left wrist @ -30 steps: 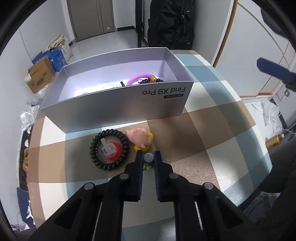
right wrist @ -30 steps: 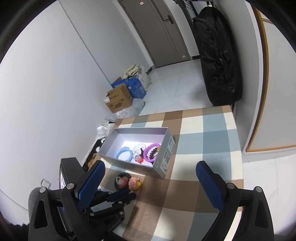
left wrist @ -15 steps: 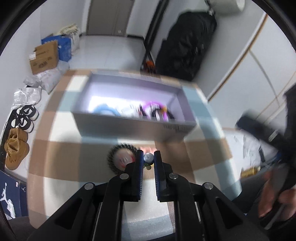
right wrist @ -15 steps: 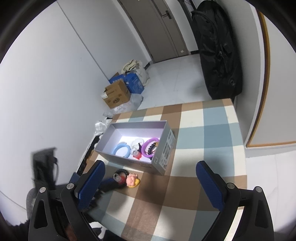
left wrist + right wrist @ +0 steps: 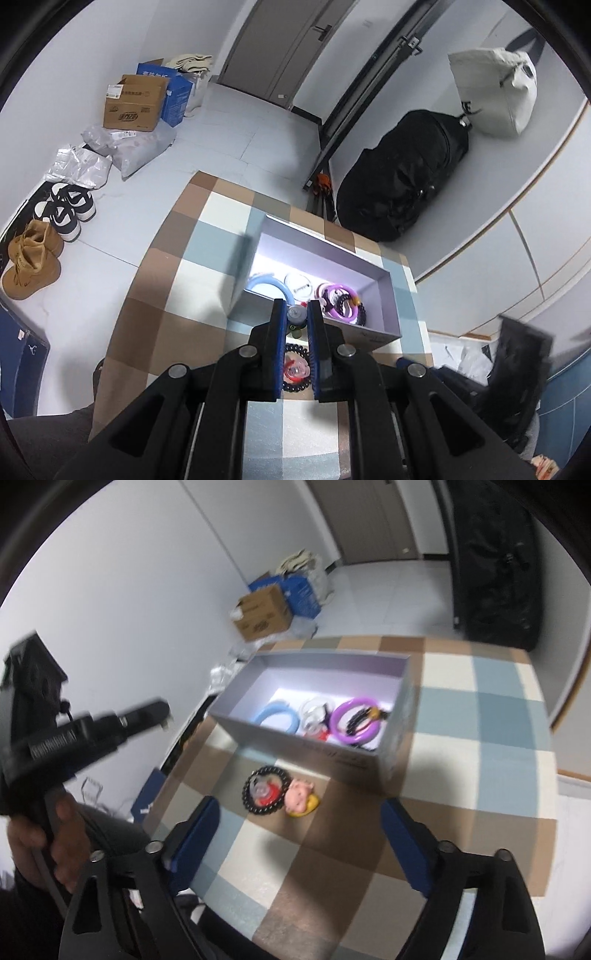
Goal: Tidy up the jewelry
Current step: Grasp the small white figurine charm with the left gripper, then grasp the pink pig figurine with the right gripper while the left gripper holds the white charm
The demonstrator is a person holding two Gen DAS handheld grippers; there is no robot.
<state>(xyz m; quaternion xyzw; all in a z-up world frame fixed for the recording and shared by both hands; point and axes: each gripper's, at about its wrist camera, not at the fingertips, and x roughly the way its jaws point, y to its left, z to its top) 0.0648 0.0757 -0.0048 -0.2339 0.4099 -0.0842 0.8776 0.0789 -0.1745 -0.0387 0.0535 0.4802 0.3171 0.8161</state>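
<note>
Left gripper [image 5: 296, 314] clenched on small grey-and-green trinket [image 5: 296, 314] above grey box [image 5: 384, 317]; right gripper [image 5: 299, 834] empty, jaws closing over checked surface [image 5: 480, 753].

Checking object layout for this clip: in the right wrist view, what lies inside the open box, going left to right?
blue ring → clear round piece → purple ring, with a dark bead string lying across it. A small red item below the clear piece is too hidden to place.

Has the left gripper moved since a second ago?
Yes. The left gripper, shut on a small grey charm, rose from beside the black bead bracelet toward the grey box.
</note>
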